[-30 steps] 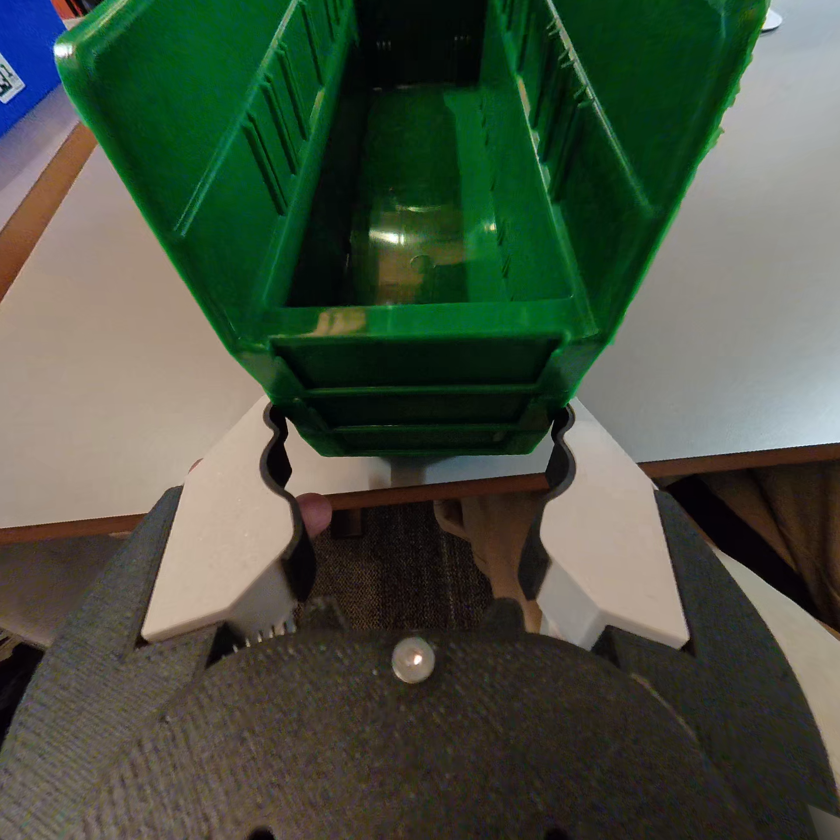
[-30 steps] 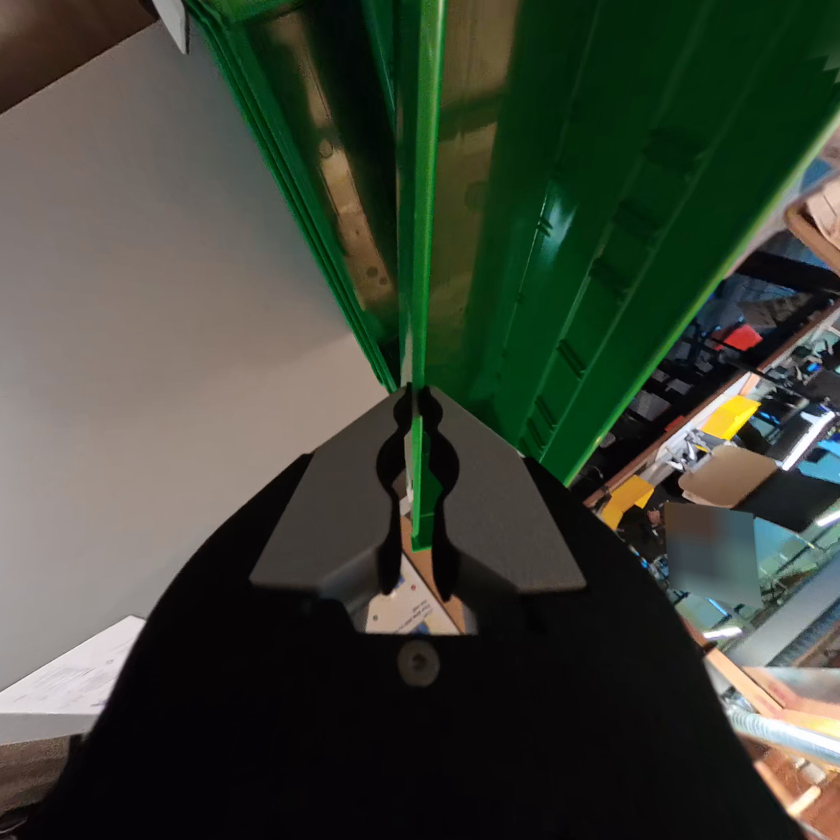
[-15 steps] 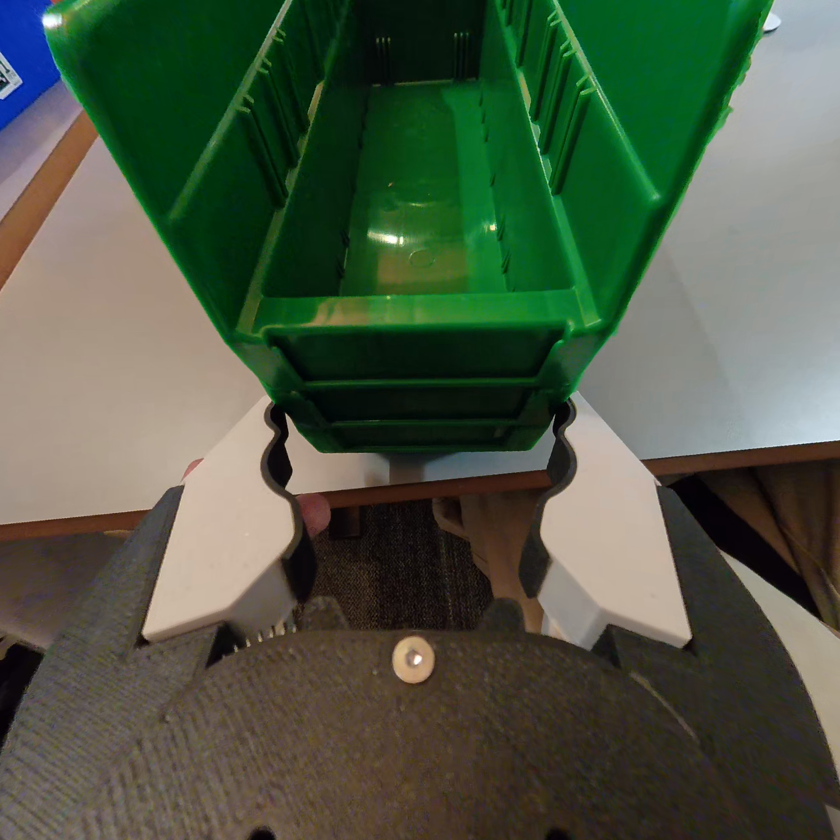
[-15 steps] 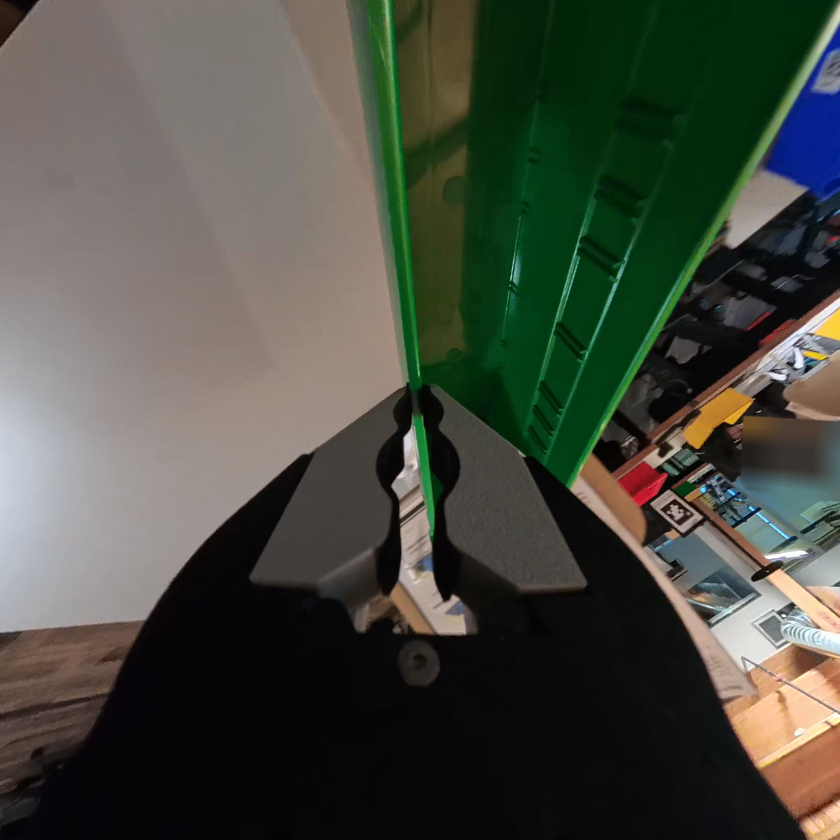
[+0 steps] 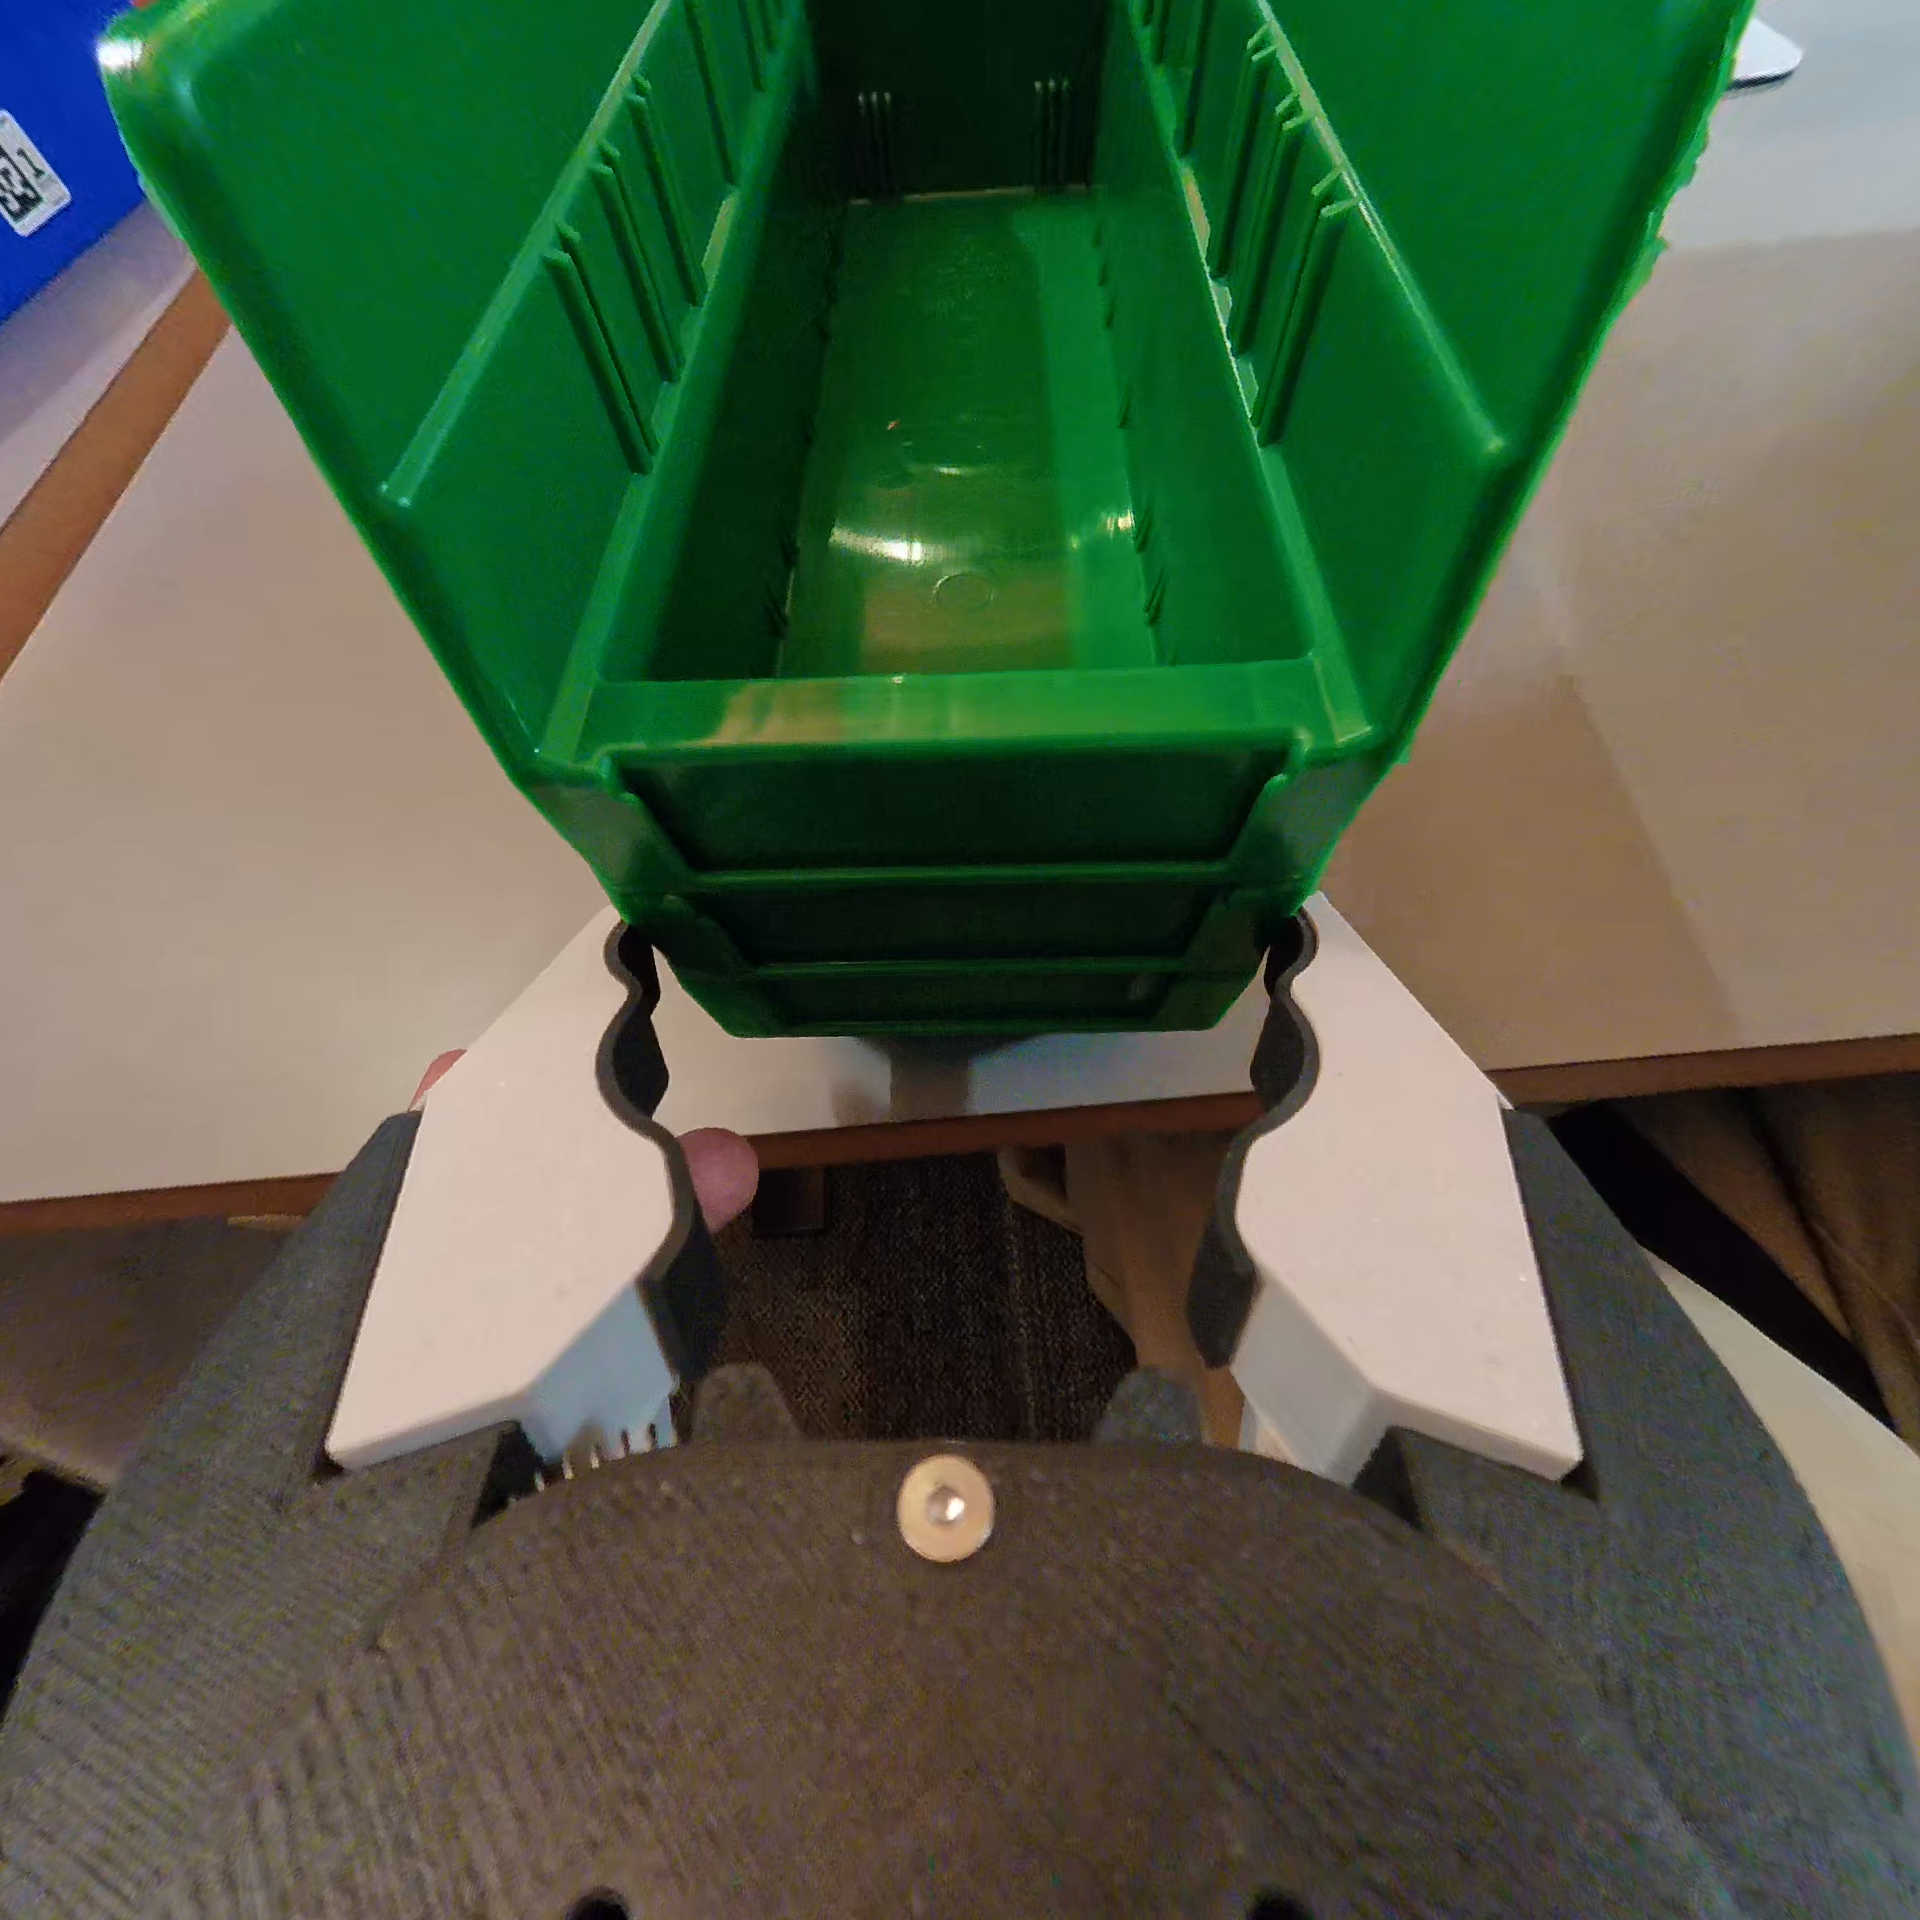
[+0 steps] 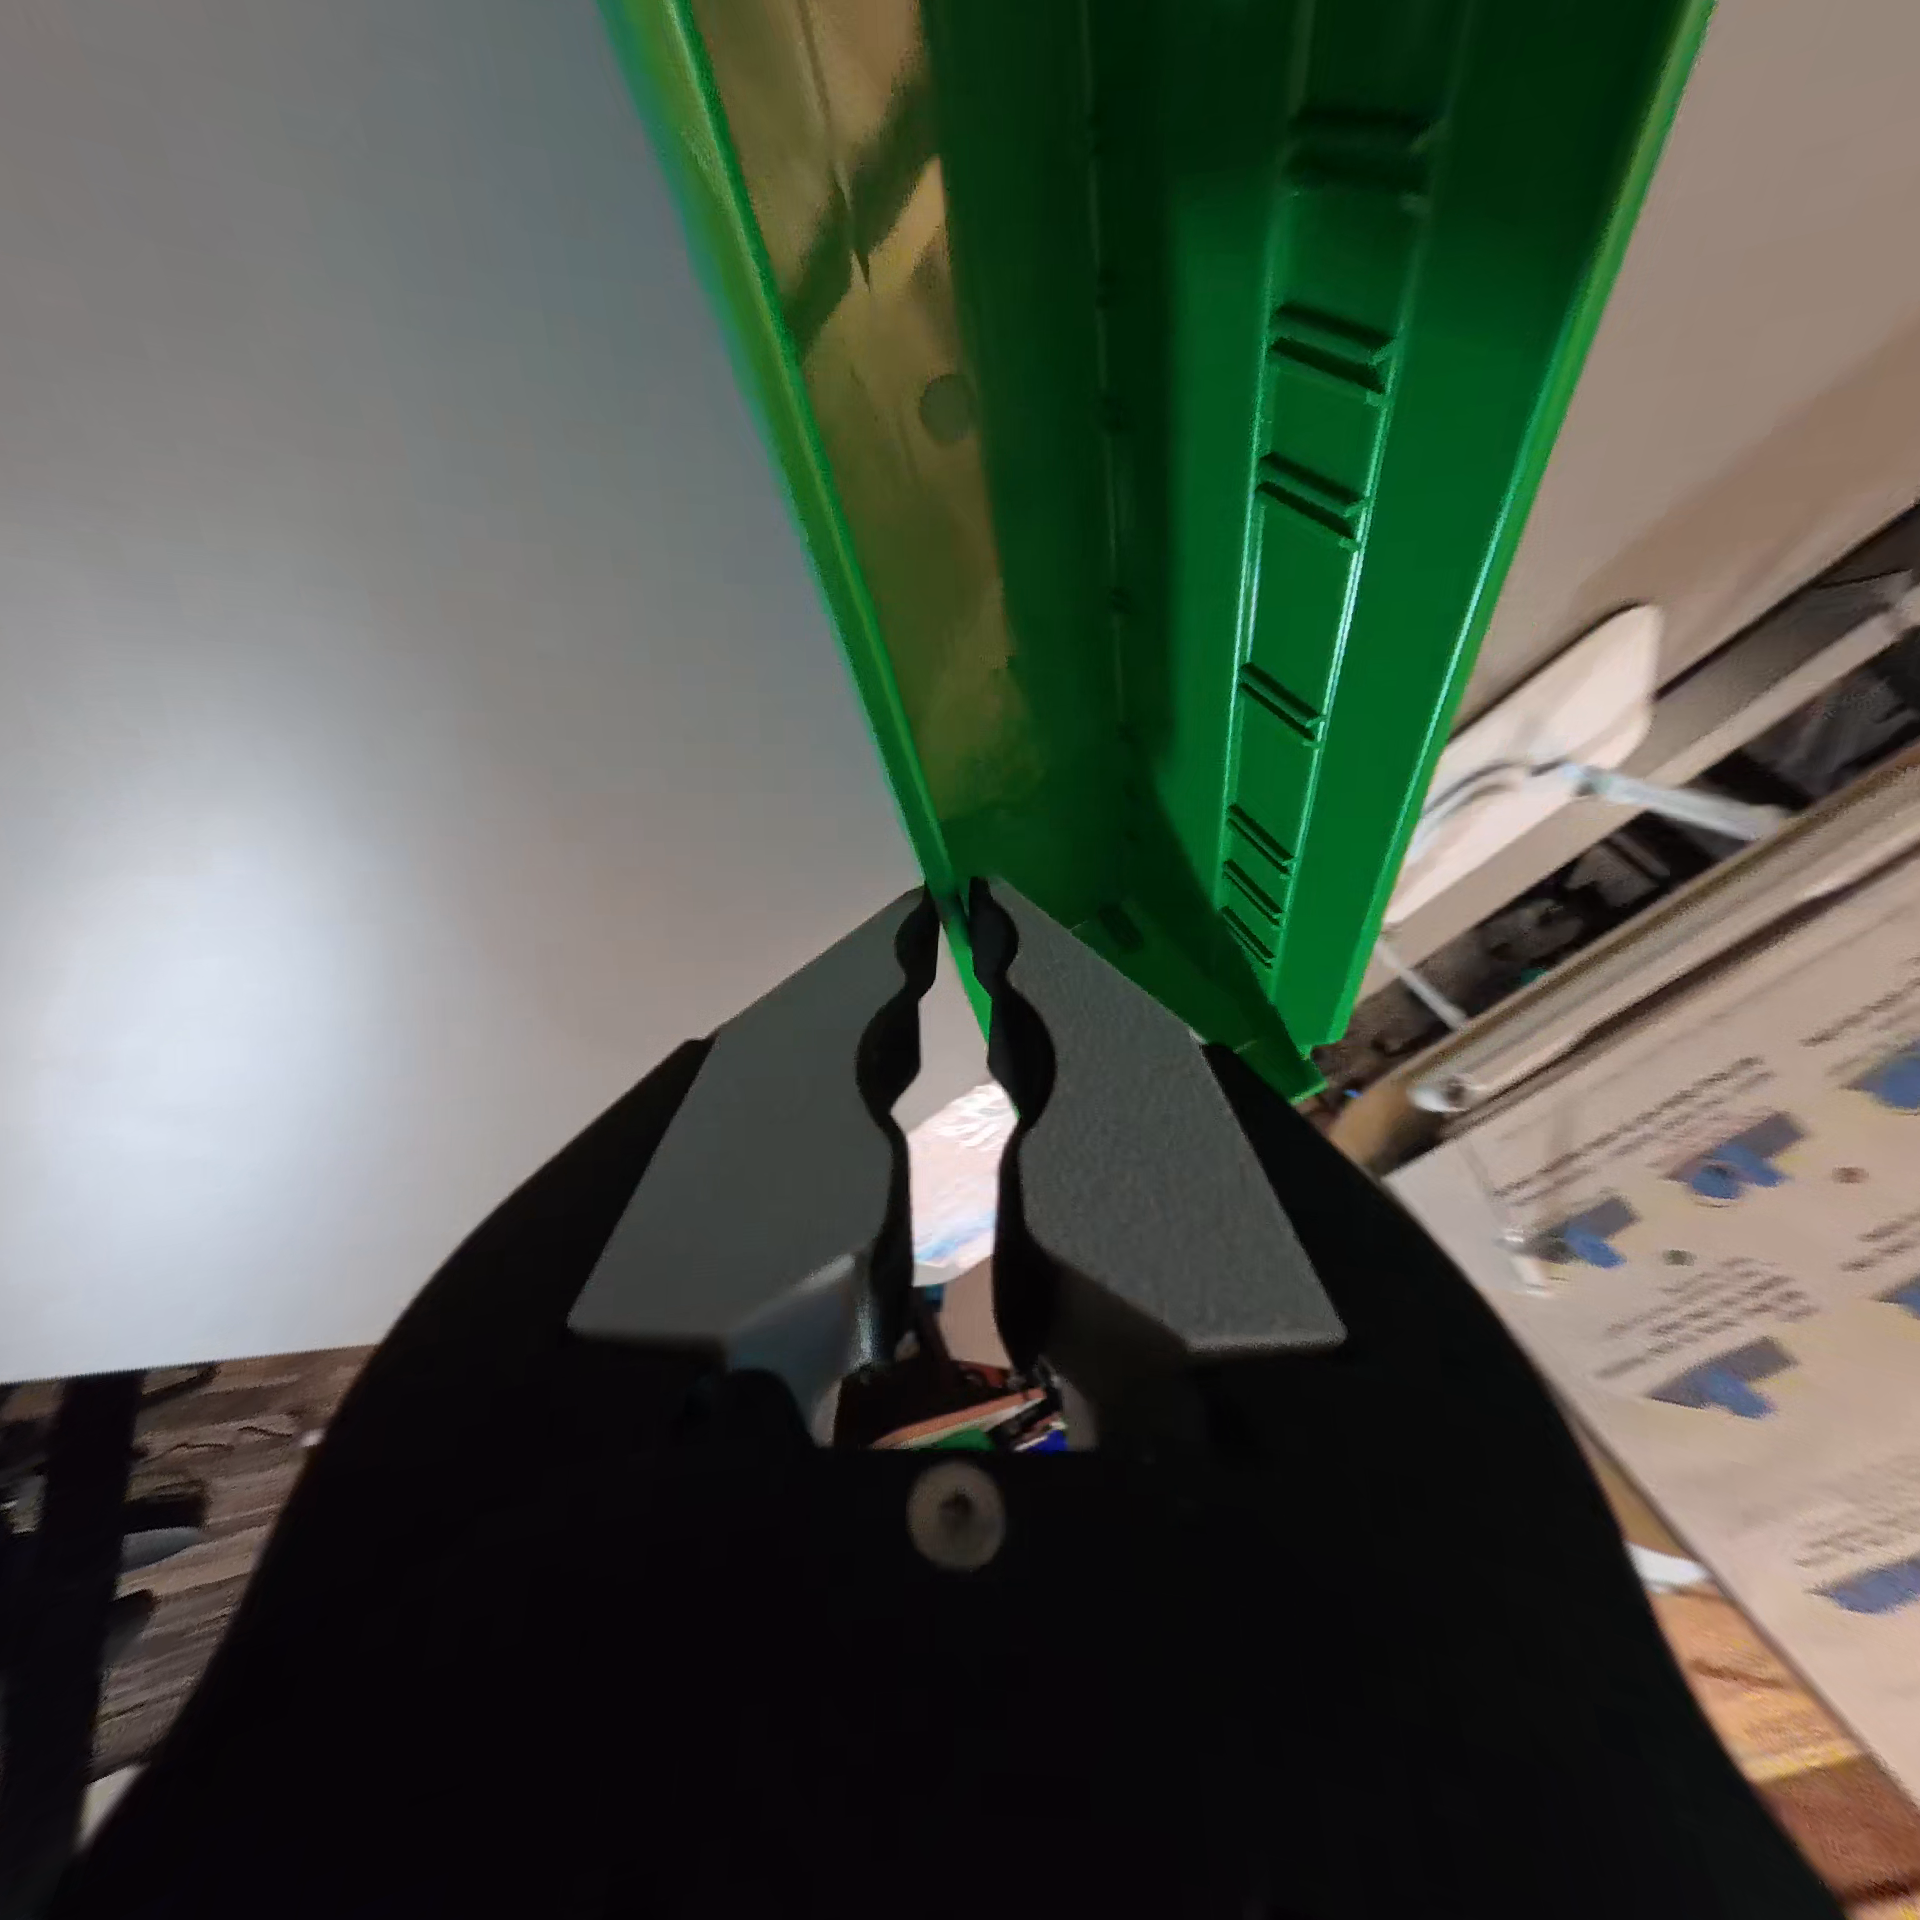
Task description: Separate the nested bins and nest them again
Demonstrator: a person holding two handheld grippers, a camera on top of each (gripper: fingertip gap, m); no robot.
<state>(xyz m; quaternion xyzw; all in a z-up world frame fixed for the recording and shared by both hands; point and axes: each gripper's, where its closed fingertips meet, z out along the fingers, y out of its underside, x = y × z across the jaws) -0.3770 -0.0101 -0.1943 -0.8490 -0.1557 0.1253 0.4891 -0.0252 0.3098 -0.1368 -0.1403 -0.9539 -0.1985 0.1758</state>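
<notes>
- Left tongs (image 5: 956,966) gape wide, tips straddling the near end of the nested green bins (image 5: 956,582) at the bench (image 5: 260,790) edge.
- Right tongs (image 6: 954,909) pinch a separate green bin (image 6: 1195,520) by its thin edge, at 12 o'clock; bare bench (image 6: 364,623) from 9 to 11 o'clock.

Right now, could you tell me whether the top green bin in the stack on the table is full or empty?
Empty. The left wrist view looks into the top green bin: its glossy floor is bare.
</notes>
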